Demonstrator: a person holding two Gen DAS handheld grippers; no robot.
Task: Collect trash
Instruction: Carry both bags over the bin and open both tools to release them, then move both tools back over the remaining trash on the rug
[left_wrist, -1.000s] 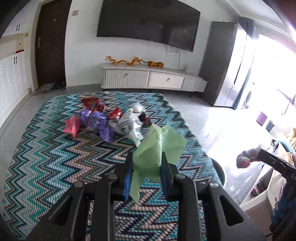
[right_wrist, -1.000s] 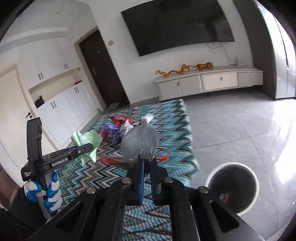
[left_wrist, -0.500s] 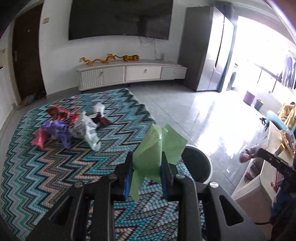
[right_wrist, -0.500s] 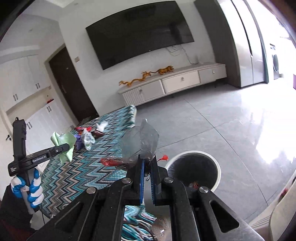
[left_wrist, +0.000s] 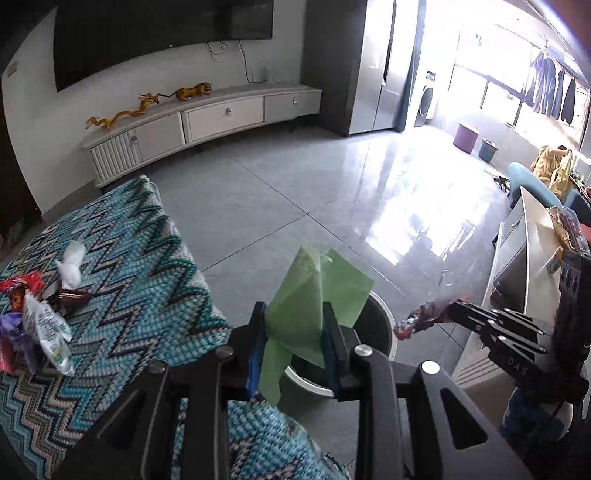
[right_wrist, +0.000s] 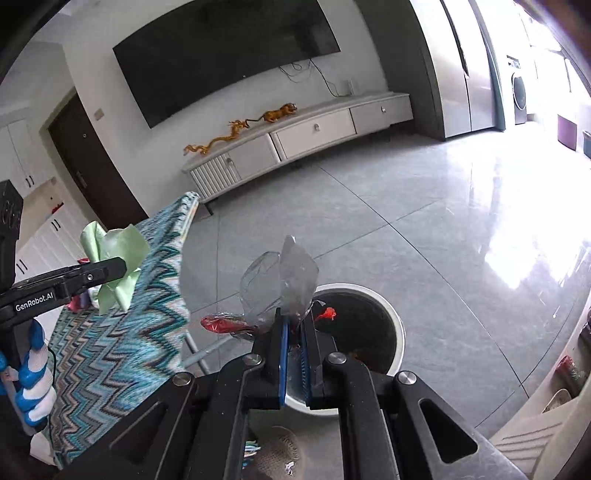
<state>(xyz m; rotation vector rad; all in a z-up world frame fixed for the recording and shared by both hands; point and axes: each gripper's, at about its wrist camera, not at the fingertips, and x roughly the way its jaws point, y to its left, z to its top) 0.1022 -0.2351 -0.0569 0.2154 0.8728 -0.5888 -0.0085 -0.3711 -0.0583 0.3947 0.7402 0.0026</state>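
Observation:
My left gripper (left_wrist: 293, 325) holds a crumpled green paper (left_wrist: 317, 291) over the near rim of a round white bin (left_wrist: 382, 317) with a dark inside; its jaws are opening, with the paper still between the pads. My right gripper (right_wrist: 293, 325) is shut on a clear candy wrapper (right_wrist: 291, 280) with red ends, just above the bin (right_wrist: 397, 325). The right wrist view also shows the left gripper (right_wrist: 118, 267) with the green paper (right_wrist: 114, 247). Several more wrappers (left_wrist: 33, 317) lie on the zigzag-patterned tablecloth (left_wrist: 129, 258).
The bin stands on grey floor tiles beside the table's corner. A white TV cabinet (left_wrist: 221, 118) runs along the far wall, with a tall grey cupboard (left_wrist: 369, 62) to its right. White furniture (left_wrist: 524, 251) stands close by at the right.
Both grippers have swung right, away from the table, and now hang over the bin. Each carries the same piece. The wrapper pile has slid to the left edge of the left wrist view.

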